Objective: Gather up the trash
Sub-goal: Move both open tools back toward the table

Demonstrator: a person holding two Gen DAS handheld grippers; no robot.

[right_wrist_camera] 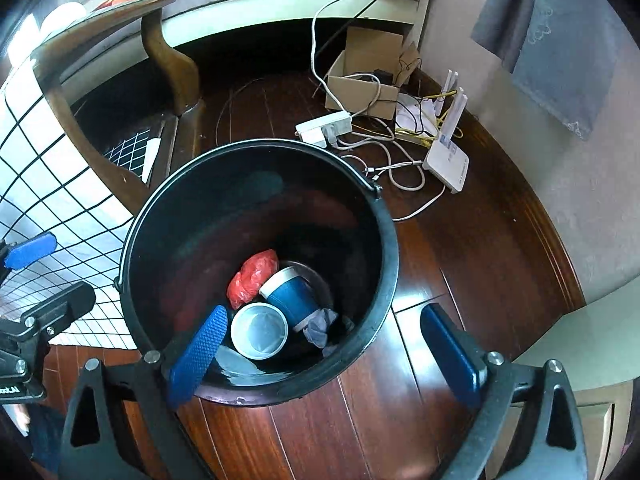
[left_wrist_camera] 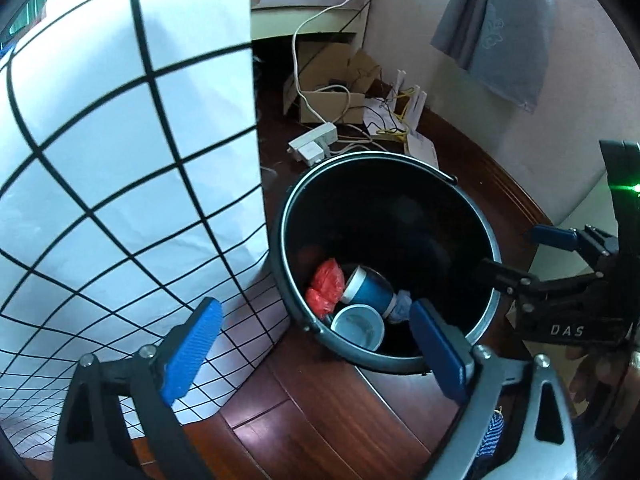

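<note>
A black bin (left_wrist_camera: 384,156) (right_wrist_camera: 256,144) stands on the dark wooden floor. At its bottom lie a red plastic bag (left_wrist_camera: 326,286) (right_wrist_camera: 254,276), a blue paper cup (left_wrist_camera: 370,286) (right_wrist_camera: 290,294) on its side, a second cup (left_wrist_camera: 358,326) (right_wrist_camera: 259,330) showing its white inside, and a crumpled grey wad (left_wrist_camera: 402,304) (right_wrist_camera: 320,326). My left gripper (left_wrist_camera: 315,306) hangs over the bin's near left rim, open and empty. My right gripper (right_wrist_camera: 325,312) is above the bin's near edge, open too, with nothing held.
A white cloth with a black grid (left_wrist_camera: 120,160) (right_wrist_camera: 40,184) hangs left of the bin from a wooden table (right_wrist_camera: 172,60). Behind the bin lie a power strip (right_wrist_camera: 324,126), cables, a cardboard box (right_wrist_camera: 360,88) and a white router (right_wrist_camera: 446,164). A wall curves along the right.
</note>
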